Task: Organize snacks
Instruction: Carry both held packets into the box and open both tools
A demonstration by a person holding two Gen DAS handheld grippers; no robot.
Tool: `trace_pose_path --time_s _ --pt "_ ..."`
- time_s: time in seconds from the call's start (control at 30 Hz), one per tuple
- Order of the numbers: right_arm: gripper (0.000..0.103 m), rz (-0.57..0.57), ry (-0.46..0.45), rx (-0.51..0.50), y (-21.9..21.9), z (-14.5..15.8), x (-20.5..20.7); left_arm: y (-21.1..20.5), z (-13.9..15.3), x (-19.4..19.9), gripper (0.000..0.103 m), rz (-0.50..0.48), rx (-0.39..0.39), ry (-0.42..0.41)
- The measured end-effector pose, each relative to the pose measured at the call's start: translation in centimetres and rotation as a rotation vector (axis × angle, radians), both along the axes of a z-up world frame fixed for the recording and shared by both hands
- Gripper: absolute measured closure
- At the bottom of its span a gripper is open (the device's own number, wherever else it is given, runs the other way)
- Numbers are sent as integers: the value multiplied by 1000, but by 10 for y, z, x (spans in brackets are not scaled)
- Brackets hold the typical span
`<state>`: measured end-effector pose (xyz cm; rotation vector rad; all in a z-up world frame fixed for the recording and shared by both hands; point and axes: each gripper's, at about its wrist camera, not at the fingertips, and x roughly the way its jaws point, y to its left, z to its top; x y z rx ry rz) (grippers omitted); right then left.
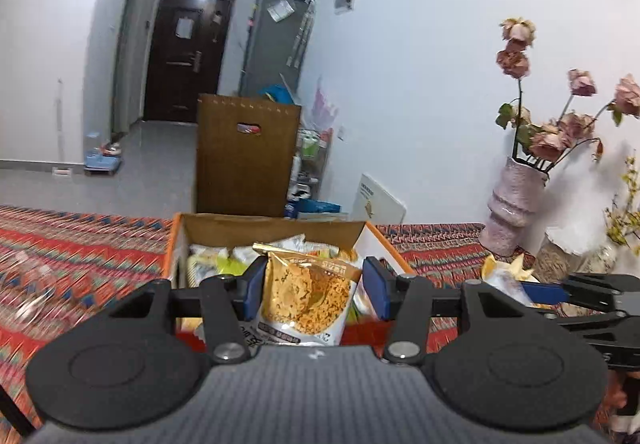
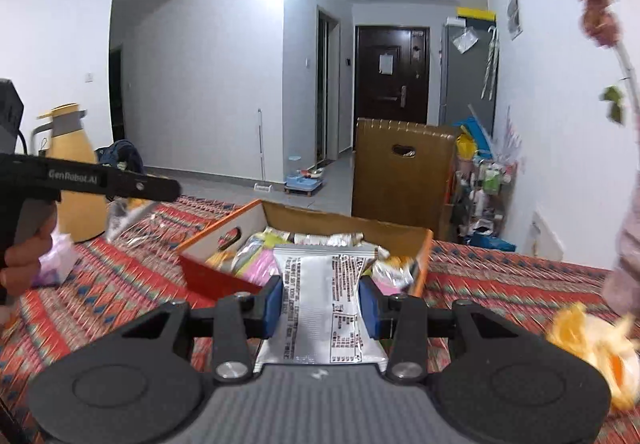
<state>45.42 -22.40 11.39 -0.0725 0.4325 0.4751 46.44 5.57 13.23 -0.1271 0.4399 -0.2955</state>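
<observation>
L gripper (image 1: pixel 314 286): blue pads pinching a gold snack packet (image 1: pixel 306 298) across its width, packet upright between the fingers, printed face toward the cam. Grip sits mid-pack, top seal sticking up above the pads. R gripper (image 2: pixel 320 310): pads pressed in on a silver snack packet (image 2: pixel 322 304), back label w/ small print facing the cam; the packet narrows a little where the pads bite, bottom edge running down to the gripper body.

Straight ahead of both grippers, just past the fingertips, is the open cardboard box (image 2: pixel 224 240) w/ orange edges, already holding a jumble of packets – yellow, pink, white wrappers. In the L view the box is dead centre behind the gold pack; in the R view it's ahead and slightly L, near corner pointing at the gripper. Box sits on a red patterned tablecloth (image 1: pixel 80 256).

Further out: R of the L gripper the other gripper shows side-on, and beyond it a pink vase (image 1: pixel 514 203) w/ dried flowers. Far L of the R gripper, a yellow thermos jug (image 2: pixel 76 171).

Step in hand, best guess: carry both packs over the box and drop them in. To do it well – clear the near wall before lowering, since a pack's bottom edge could catch the rim. Bring each over a gap in the pile, not on top of a heap. Stagger the two so the grippers don't crowd one opening. Keep the R side clear of the vase. Release low, pads spreading only once the pack is inside the walls.
</observation>
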Motion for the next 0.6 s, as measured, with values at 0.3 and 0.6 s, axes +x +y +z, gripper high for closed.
trace_pose_path --time_s 0.3,0.6 --pt "63 -20 181 -179 81 -68 174 5 -49 158 52 67 22 168" --pt "63 -122 260 -231 83 -85 256 8 -91 244 51 117 48 319"
